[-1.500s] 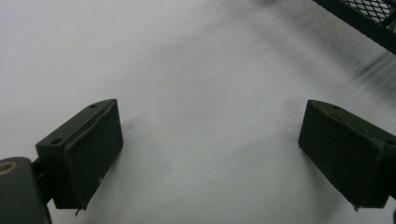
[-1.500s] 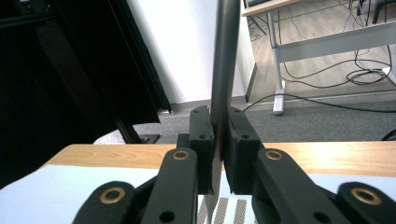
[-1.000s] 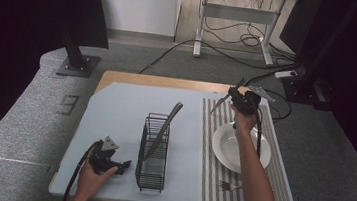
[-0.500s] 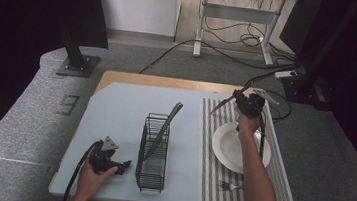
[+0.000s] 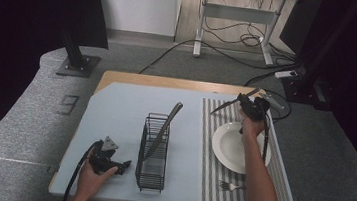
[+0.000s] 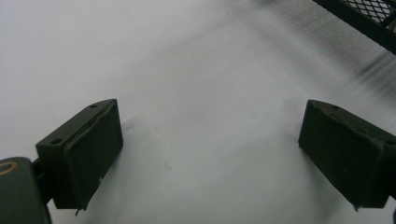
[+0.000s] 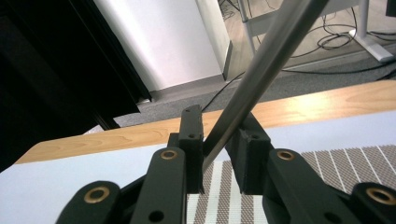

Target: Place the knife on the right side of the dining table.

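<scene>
A person's left hand is resting the left gripper (image 5: 122, 165) on the pale blue table (image 5: 120, 109) near its front edge, jaws standing wide apart and holding nothing; in the left gripper view both black pads (image 6: 88, 149) are hovering just over bare tabletop. Just to the right of that gripper, a black wire rack (image 5: 153, 150) is standing upright, its corner showing at the top right of the left gripper view (image 6: 369, 18), and a dark-handled utensil (image 5: 163, 129) is leaning out of it toward the far side of the table. Further right, well apart from the left gripper, a striped placemat (image 5: 211, 154) is carrying a white plate (image 5: 234, 149) and a fork (image 5: 230, 187) lying near the front edge. Just beyond the plate, the right gripper (image 5: 244, 105) is being held above the mat's far end, its jaws clamped on a table knife (image 5: 226, 105) whose blade is pointing to the left. In the right gripper view, the knife's steel shaft (image 7: 261, 70) is running diagonally up and to the right from between the closed pads (image 7: 191, 135).
</scene>
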`<state>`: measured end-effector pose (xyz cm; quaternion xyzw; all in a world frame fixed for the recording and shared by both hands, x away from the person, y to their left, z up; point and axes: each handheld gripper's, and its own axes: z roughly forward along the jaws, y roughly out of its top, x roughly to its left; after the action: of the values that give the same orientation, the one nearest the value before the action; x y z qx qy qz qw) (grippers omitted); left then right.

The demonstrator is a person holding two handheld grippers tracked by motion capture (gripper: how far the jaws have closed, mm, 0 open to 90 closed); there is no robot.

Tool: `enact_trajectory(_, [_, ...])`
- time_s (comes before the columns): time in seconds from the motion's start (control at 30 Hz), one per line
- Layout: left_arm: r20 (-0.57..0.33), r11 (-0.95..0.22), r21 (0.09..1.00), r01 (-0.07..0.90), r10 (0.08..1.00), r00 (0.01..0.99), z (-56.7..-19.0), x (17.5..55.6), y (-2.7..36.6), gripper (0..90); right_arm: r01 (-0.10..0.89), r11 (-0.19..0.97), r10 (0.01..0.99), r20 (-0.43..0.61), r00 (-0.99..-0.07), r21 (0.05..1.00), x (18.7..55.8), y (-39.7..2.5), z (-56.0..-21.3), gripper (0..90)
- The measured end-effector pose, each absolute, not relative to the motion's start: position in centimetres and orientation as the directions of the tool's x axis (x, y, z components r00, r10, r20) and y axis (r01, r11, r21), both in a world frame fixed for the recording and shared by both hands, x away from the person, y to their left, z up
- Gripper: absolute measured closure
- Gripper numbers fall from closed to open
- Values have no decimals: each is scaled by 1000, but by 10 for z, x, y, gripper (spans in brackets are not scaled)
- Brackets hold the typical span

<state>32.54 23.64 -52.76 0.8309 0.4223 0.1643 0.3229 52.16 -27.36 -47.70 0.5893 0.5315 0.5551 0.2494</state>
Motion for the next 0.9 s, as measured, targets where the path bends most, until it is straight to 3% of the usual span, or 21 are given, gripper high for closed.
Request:
enact_trajectory(0.47, [0,-435,675,596,808,589,-528,325,236,56,403,-389,886,456,-83,829,523,-288,-493,712])
enact_trajectory(0.9, [0,-434,676,596,808,589,-528,326,236,56,413,-429,867,494,-59,803,524,-292,-499,711])
